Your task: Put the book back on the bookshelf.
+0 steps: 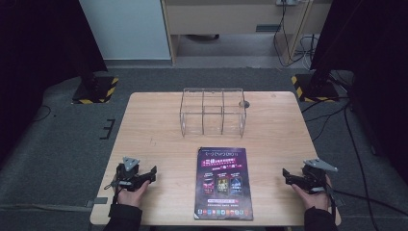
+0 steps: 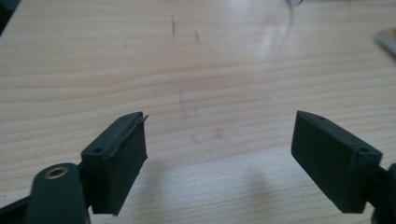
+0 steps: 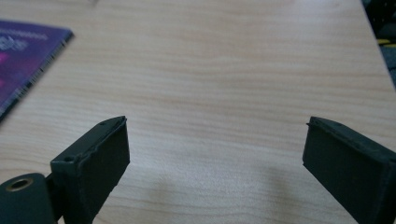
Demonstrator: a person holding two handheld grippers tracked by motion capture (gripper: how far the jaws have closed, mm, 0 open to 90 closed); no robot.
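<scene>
A purple magazine (image 1: 223,183) lies flat at the table's near middle; its corner (image 3: 28,60) shows at the left of the right gripper view. A clear acrylic rack (image 1: 213,111) with three compartments stands upright behind it. My left gripper (image 1: 149,173) rests near the front left edge, held in a hand, jaws wide apart over bare wood (image 2: 219,135). My right gripper (image 1: 287,176) sits near the front right edge, also open with nothing between its jaws (image 3: 215,144).
The wooden table (image 1: 154,125) has a round cable hole (image 1: 244,103) at the back right of the rack. Dark stands with striped bases (image 1: 96,89) (image 1: 315,86) flank the table on the carpet. Cables trail at the right.
</scene>
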